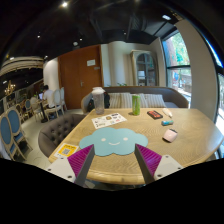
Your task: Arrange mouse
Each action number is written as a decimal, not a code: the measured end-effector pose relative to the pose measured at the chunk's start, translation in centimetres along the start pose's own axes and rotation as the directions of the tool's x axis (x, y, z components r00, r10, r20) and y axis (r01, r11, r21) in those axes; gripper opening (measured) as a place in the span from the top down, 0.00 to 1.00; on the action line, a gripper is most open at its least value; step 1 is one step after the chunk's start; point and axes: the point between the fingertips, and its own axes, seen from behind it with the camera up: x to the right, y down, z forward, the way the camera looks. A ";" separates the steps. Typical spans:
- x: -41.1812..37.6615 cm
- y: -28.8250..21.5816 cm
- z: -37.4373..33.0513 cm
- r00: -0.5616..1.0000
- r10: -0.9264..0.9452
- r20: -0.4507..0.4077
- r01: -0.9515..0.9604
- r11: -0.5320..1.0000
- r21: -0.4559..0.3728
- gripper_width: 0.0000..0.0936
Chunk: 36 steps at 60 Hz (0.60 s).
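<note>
wooden table [190, 135], cloud-shaped mat [114, 141] just ahead of us.
we hold the gripper [114, 164] wide and empty; mouse [170, 134] lies beyond.

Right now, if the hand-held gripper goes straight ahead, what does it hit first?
Probably the blue cloud-shaped mat, lying on the table just ahead of the open hand-held gripper. Nothing sits between the fingers; depth is hard to judge.

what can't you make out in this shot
- Mouse: small pale object beyond the hand-held gripper may be it; too small, gripper view.
- Cloud-shaped blue mat: near edge hidden by the open fingers.
- Green cup: contents too small to see.
- Papers: print unreadable.
- Table: near edge cut off.
</note>
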 end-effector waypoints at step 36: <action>18.7 3.4 6.4 0.992 0.016 -0.126 -0.027 0.996 -0.086 0.11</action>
